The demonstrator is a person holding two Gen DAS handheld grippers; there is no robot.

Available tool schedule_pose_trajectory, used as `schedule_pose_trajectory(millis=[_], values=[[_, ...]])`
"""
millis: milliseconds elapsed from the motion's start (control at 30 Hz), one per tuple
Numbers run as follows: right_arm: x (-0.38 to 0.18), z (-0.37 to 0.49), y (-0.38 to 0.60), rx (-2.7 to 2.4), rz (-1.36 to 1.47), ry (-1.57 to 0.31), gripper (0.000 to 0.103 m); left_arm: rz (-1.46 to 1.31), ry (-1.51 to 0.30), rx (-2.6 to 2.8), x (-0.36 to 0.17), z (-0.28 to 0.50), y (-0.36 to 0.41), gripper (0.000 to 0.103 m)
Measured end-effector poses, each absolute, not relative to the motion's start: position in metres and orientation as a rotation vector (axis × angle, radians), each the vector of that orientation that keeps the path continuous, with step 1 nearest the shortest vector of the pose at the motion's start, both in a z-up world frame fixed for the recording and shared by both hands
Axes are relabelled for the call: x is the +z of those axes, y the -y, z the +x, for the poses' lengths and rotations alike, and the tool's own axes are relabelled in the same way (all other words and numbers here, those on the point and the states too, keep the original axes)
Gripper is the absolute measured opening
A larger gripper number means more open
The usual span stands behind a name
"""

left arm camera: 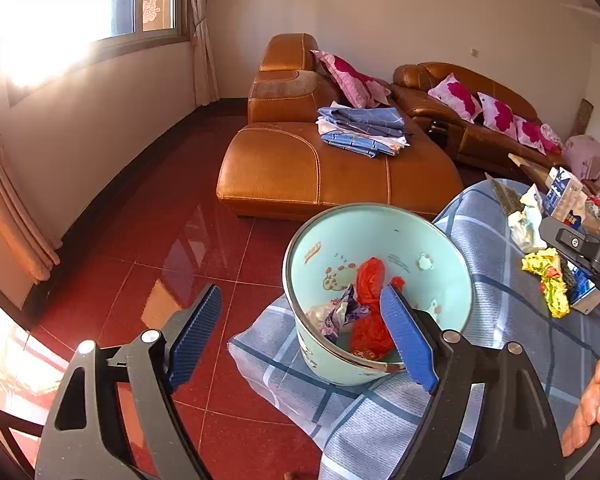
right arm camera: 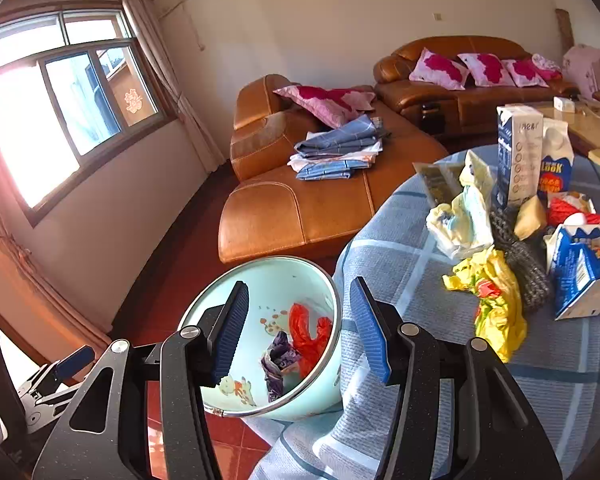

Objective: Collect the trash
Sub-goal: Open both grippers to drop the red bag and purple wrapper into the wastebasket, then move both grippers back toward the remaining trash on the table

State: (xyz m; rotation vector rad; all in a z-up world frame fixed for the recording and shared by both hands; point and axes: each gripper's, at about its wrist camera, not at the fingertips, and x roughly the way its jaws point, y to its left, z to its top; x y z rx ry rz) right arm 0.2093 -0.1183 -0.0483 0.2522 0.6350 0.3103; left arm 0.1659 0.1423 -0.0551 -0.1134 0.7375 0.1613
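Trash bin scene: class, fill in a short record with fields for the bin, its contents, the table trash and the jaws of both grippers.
bin: light blue trash bin, beside the table edge
contents: red plastic bag, purple wrapper
table: blue checked tablecloth
trash left: yellow wrapper, milk cartons, crumpled paper
left gripper: jaws open, empty
right gripper: jaws open, empty

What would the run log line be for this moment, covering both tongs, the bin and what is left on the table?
left tongs: open, empty | right tongs: open, empty | bin: red bag, purple wrapper | table: yellow wrapper, cartons
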Motion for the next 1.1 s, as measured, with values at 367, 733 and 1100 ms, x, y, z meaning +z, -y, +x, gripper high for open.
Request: schedule_pose_trajectory(millis=[367,733,1100], values=[[-0.039,0.187,0.172,0.169,0.258,-0.583,0.056,-0.105,-0.769,0.077,-0.065,0.178,-0.109,0.083],[-0.058,0.159,0.244,0.01,0.307,-0.586,0.061,-0.075,-0.807,-0.066,-0.078,0.191,-0.047,0.083],[-0.07,0.143,0.301,-0.122,0.355,-0.599,0.062,-0.038,-0.817,-0.204,-0.077,0.196,0.018,0.083]])
